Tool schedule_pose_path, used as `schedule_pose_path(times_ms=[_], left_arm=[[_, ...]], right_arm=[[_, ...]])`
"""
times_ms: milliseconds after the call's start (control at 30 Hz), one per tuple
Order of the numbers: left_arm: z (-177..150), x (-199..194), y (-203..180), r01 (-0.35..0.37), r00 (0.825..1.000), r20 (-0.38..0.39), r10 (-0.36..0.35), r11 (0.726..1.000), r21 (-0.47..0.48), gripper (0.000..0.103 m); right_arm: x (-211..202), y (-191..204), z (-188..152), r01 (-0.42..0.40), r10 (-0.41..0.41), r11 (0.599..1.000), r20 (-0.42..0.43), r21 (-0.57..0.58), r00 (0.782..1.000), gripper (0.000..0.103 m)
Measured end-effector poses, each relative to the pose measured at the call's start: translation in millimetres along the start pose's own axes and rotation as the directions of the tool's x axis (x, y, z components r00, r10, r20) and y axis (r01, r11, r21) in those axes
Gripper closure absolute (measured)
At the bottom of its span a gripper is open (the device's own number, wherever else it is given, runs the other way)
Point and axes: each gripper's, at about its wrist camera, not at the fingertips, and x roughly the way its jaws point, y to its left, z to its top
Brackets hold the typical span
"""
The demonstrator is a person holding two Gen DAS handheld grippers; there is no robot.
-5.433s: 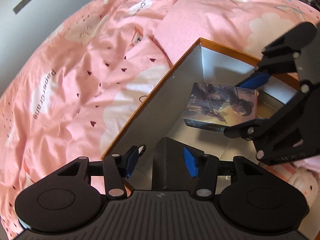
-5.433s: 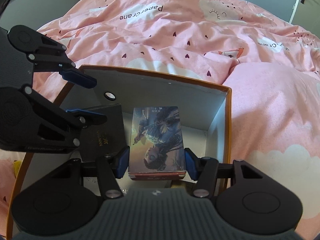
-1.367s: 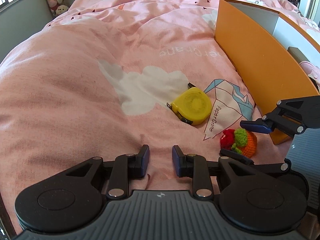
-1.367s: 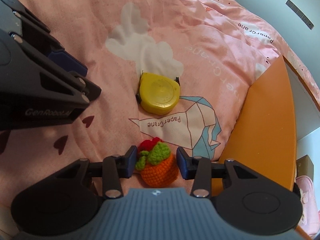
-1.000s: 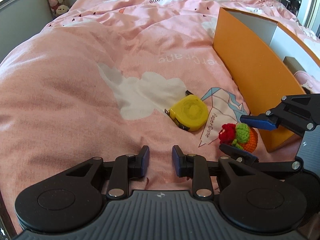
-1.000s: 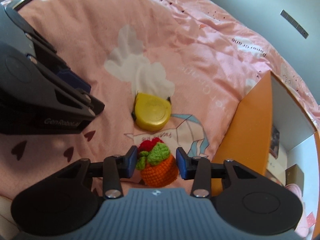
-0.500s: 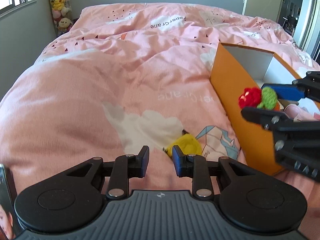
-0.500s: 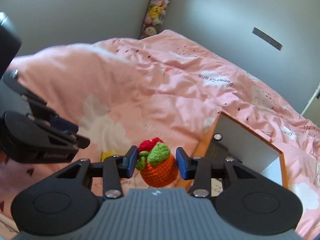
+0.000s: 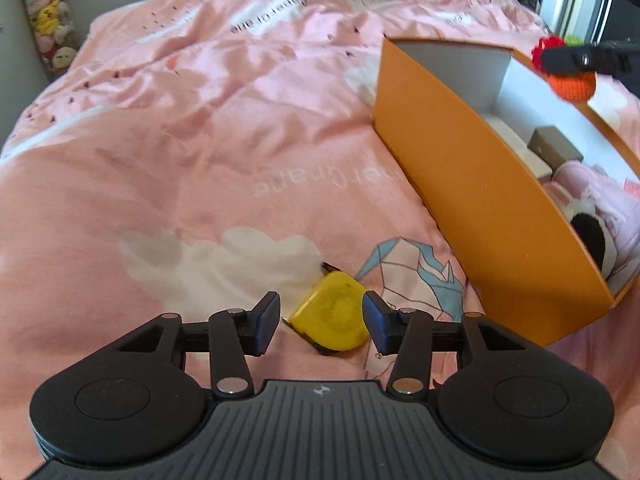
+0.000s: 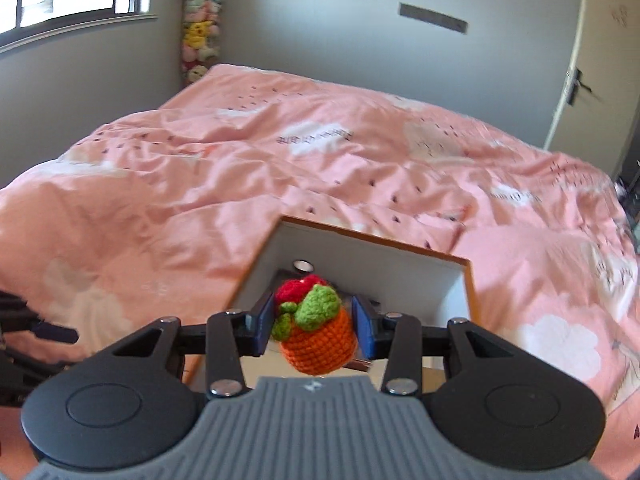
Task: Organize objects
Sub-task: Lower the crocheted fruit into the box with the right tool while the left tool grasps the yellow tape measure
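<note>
1. Orange crochet made up the small knitted pot toy [image 10: 316, 338], with green and red yarn on top, clamped between the blue fingers [image 10: 262, 326] of the right gripper [image 10: 313, 327] and held in the air over the open orange box [image 10: 470, 280].
2. From the left wrist view the same toy [image 9: 572, 84] hung above the box's far end, gripped by the right gripper's dark fingers [image 9: 576, 60].
3. White inner walls lined the box [image 9: 472, 184], which sat on the pink bed cover [image 9: 200, 152]; a grey-brown block [image 9: 554, 148] and a pink plush item [image 9: 600, 200] lay inside.
4. The left gripper [image 9: 320, 322] had just been opening its fingers; they stood apart on either side of the yellow tape measure [image 9: 332, 318] lying on the bed, without pressing it.
</note>
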Motion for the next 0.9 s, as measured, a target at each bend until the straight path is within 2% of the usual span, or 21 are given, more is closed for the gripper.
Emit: schedule_pose_path(times_ms=[67,267,400,533,700,900], left_arm=[[-0.1,8.4,-4.3,0.005,1.0,-0.018,-0.005,1.0,0.023,0.039],[1.3,29.0,-15.8,0.0,0.997,-0.082,0.01,0.993,0.118,0.03],[3.0,40.1,-23.4,-0.024,0.993,-0.108,0.045,0.982,0.189,0.03],[3.1,50.7,-23.9,-0.03,0.989,-0.132,0.059,0.977,0.209,0.029],[4.0,58.7,-22.3,-0.011,0.987,-0.154,0.045,0.978,0.209,0.035],[5.5,58.9,-20.4,-0.009,0.987,-0.156,0.038,0.983,0.186,0.036]], right_arm=[[10.1,-16.2,-0.5,0.008,-0.007,1.0,-0.032,0.025,0.999,0.059],[39.8,-45.3,-4.5,-0.003,0.007,0.999,-0.127,0.037,0.992,0.059],[58.8,-60.0,-2.1,0.009,-0.001,0.999,-0.16,0.047,0.987,0.059],[83.4,-72.3,0.3,-0.002,0.013,0.999,-0.202,0.053,0.979,0.059],[114.6,-69.4,-0.9,0.005,-0.022,0.998,-0.255,-0.065,0.967,0.059],[144.4,-70.2,2.1,0.028,-0.078,0.981,-0.259,-0.191,0.963,0.059]])
